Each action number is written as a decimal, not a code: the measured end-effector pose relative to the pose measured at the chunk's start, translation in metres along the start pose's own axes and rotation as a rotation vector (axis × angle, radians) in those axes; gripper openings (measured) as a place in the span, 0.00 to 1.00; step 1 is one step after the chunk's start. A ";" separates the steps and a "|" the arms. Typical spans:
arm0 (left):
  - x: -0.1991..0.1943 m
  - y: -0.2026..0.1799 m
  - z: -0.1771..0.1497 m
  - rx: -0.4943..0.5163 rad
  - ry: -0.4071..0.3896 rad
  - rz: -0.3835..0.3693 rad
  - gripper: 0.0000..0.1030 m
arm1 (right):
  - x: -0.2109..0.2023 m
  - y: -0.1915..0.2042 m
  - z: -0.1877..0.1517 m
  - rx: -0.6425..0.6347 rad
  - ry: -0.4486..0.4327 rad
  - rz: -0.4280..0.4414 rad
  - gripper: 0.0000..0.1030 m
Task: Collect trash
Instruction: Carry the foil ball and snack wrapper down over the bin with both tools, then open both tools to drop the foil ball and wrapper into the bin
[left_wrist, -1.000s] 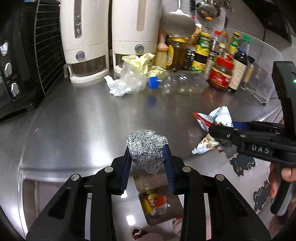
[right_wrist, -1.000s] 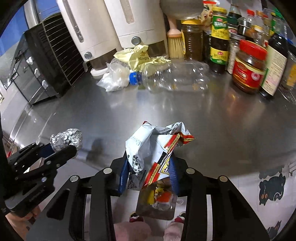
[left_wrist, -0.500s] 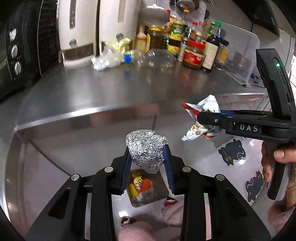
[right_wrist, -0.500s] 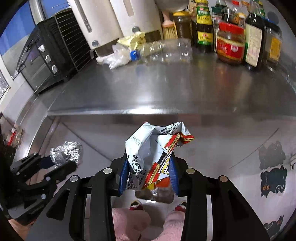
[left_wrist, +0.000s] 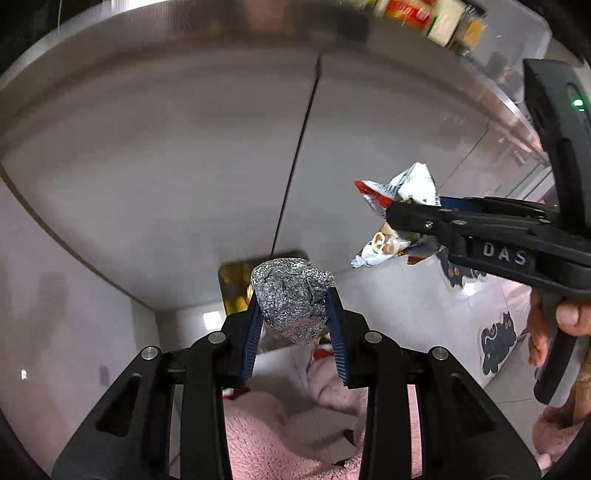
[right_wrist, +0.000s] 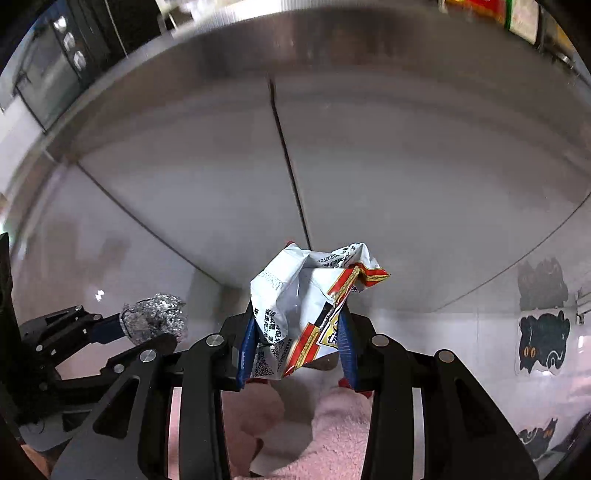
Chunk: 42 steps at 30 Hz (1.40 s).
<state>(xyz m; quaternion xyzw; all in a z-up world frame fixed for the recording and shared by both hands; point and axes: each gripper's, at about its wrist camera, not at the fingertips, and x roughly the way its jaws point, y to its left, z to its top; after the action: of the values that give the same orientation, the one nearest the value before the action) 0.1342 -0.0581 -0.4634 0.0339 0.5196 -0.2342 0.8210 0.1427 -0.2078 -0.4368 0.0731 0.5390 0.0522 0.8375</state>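
The foil ball (left_wrist: 291, 299) is sitting pinched in the left gripper (left_wrist: 293, 325), in front of the steel cabinet (left_wrist: 184, 166). The wrapper (right_wrist: 314, 310) is hanging clamped in the right gripper (right_wrist: 297, 347) alongside. Both pieces are collected; neither is binned yet. Only the left view is showing the bin (left_wrist: 234, 284) below, holding yellow scraps, and the person's hand (left_wrist: 554, 325).

Crumpled foil ball (left_wrist: 291, 297) and crushed white-red snack wrapper (right_wrist: 310, 306), each clamped between blue pads.
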 end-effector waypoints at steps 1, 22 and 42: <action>0.010 0.003 -0.002 -0.013 0.016 0.000 0.31 | 0.013 -0.001 -0.003 0.004 0.018 -0.002 0.38; 0.152 0.040 -0.007 -0.139 0.234 0.046 0.34 | 0.157 -0.020 -0.001 0.126 0.230 -0.029 0.47; 0.046 0.037 0.010 -0.145 0.067 0.098 0.90 | 0.060 -0.014 0.018 0.123 0.048 0.010 0.93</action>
<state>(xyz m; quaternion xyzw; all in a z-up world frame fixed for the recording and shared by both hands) 0.1741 -0.0446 -0.5060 0.0075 0.5601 -0.1540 0.8139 0.1842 -0.2128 -0.4851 0.1259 0.5607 0.0250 0.8180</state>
